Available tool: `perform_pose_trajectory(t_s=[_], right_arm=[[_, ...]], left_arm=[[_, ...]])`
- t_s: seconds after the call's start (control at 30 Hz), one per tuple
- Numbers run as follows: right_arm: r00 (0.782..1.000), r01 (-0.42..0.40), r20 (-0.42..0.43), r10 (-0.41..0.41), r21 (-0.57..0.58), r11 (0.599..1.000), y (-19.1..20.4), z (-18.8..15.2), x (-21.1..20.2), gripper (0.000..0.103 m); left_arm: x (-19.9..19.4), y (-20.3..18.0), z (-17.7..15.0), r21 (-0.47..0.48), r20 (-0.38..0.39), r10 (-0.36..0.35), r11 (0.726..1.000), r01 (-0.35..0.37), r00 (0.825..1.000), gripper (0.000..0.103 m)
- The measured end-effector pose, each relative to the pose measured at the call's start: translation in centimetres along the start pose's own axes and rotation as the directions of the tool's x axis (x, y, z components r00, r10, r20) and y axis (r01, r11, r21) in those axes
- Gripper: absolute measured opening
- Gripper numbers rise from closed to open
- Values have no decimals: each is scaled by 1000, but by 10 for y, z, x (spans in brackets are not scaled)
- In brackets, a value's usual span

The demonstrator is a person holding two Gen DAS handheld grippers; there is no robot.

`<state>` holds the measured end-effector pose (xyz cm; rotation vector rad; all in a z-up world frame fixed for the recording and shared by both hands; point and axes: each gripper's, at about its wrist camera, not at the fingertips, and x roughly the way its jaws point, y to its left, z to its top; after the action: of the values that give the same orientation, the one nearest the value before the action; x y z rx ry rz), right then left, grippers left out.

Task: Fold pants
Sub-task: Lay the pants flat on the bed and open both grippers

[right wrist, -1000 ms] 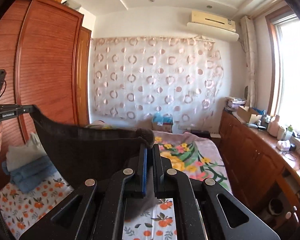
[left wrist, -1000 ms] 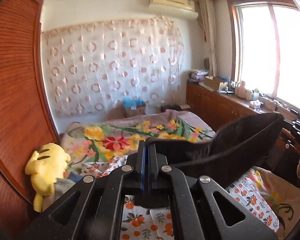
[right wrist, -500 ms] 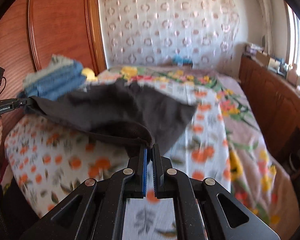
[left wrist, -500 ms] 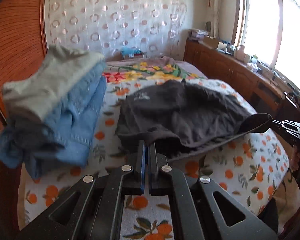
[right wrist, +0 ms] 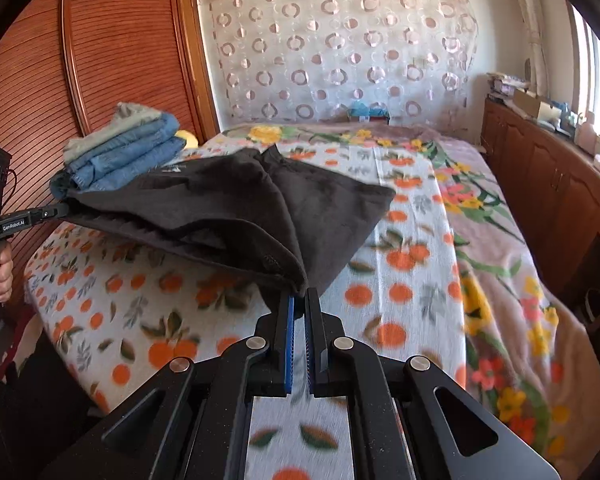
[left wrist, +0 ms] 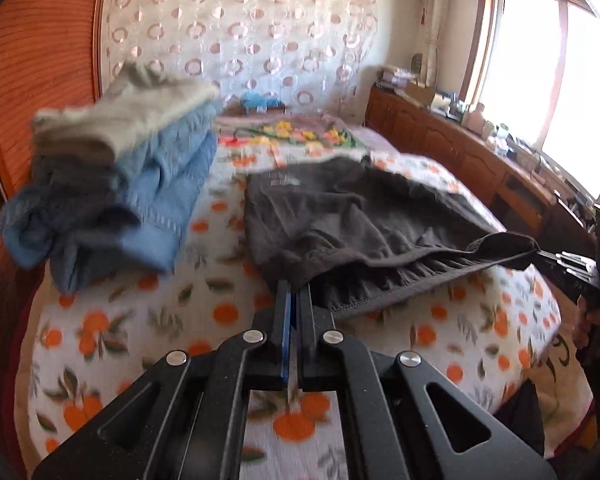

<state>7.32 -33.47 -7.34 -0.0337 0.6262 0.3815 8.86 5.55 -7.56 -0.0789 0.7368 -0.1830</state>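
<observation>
Since a second ago both hands have come down, and the pants (left wrist: 340, 216), before hanging high in the air, now spread over the bed (left wrist: 140, 320), its far end toward 12 o'clock. The left gripper (left wrist: 293, 292) and right gripper (right wrist: 299, 300) are clenched on the waistband corners. The cloth looks soft, light and limp; corners seem the best hold.

Dark grey pants (left wrist: 340, 216), soft fabric, elastic waistband stretched taut from 6 to 3 o'clock in left view. Legs rumpled, spread flat on the sheet toward 12. In right view the waistband runs from 9 to 6 o'clock.
</observation>
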Motion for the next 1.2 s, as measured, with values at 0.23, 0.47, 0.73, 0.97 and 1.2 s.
perform_pose_trajectory(t_s=[0.23, 0.47, 0.73, 0.97, 1.2], right_arm=[[998, 2, -66, -2, -2, 1000, 6, -22, -1, 5], [996, 10, -92, -10, -2, 1000, 18, -18, -15, 11], [997, 22, -73, -23, -16, 1000, 31, -9, -21, 32], [998, 29, -59, -28, 12, 1000, 33, 4, -11, 32], [999, 14, -45, -14, 12, 1000, 34, 7, -20, 32]], left_arm=[[7, -6, -31, 13, -61, 11, 1000, -11, 998, 4], [-11, -1, -31, 9, -35, -36, 999, 37, 999, 18], [-8, -13, -30, 99, -48, -43, 994, 47, 998, 29], [17, -30, -14, 230, -67, 9, 973, 7, 998, 29], [36, -36, -13, 304, -124, 37, 953, 2, 992, 29]])
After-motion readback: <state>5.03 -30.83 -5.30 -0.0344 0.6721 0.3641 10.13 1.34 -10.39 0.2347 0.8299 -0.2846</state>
